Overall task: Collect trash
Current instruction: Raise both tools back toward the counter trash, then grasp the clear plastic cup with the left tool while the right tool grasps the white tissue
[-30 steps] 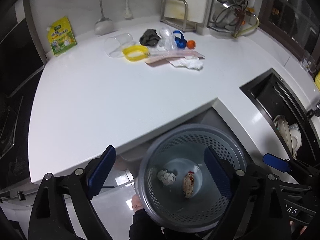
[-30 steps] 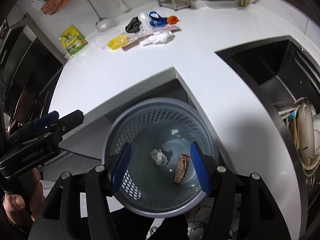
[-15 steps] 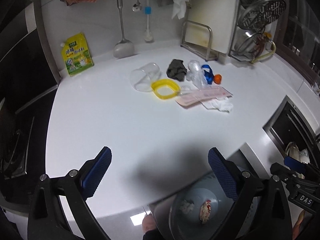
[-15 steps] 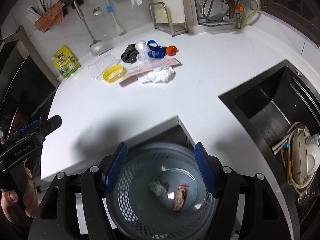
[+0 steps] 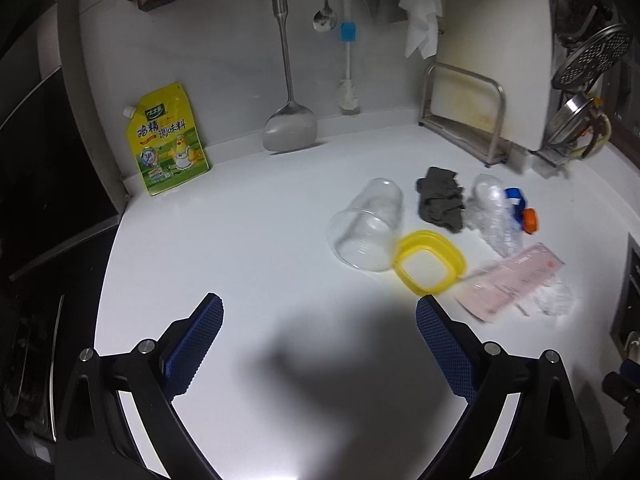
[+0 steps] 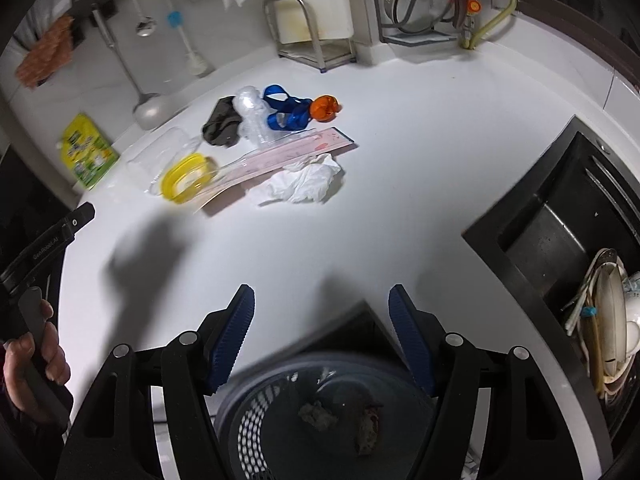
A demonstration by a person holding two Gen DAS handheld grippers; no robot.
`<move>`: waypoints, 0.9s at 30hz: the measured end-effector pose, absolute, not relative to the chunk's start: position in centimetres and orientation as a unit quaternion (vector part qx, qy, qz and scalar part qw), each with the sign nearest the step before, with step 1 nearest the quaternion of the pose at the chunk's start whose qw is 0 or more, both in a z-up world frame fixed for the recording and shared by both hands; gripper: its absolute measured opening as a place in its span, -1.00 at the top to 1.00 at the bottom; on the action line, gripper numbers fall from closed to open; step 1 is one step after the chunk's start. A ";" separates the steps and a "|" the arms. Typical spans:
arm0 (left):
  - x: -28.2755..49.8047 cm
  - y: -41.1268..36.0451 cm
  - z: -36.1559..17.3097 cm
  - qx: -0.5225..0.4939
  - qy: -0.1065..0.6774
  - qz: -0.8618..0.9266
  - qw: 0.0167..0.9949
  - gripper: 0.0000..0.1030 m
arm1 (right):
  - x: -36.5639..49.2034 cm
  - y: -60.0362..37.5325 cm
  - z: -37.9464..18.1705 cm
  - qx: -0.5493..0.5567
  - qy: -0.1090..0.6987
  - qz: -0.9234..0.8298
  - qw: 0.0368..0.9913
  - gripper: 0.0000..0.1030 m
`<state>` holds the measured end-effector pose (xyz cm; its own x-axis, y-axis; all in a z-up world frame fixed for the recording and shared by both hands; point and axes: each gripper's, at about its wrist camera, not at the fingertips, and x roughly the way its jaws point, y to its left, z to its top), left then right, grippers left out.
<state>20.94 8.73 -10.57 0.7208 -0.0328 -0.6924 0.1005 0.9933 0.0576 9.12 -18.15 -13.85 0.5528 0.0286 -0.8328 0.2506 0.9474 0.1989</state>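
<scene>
Trash lies in a loose cluster toward the back of the white counter. From the left wrist view, the left gripper hangs over bare counter with its jaws spread wide and nothing between them; they have just been opening. Ahead of it and to the right, a clear cup lies on its side, touching a yellow lid. Behind these sit a dark rag, a crumpled clear bottle with a blue cap and an orange cap beside it. A pink wrapper stretches to the right of the lid, with a blurred white tissue at its near edge. A yellow pouch leans on the wall at the left, and a spatula hangs next to it. In the right wrist view, the right gripper hovers above the counter's inner corner, jaws apart and empty, having just been opening too. Below it stands a grey basket holding a crumpled wad and a small packet. Well ahead of this gripper lies the same cluster, the tissue nearest it and the pink wrapper just behind. A black sink with stacked dishes fills the right side. At the left edge a hand grips the handle of the other tool.
</scene>
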 end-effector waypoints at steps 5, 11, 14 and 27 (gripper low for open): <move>24.7 9.3 -12.5 0.054 0.374 -0.050 0.925 -0.85 | 11.9 -18.2 -14.9 0.164 0.468 -0.083 0.864 -0.30; 28.7 9.3 -14.3 0.074 0.379 -0.053 0.921 -0.85 | 14.5 -18.0 -16.1 0.174 0.474 -0.099 0.857 -0.30; 30.0 9.1 -14.8 0.073 0.381 -0.061 0.920 -0.85 | 15.2 -18.1 -16.5 0.182 0.477 -0.106 0.854 -0.30; 32.6 7.4 -16.1 0.080 0.392 -0.101 0.911 -0.68 | 16.8 -18.9 -17.3 0.190 0.476 -0.126 0.849 -0.30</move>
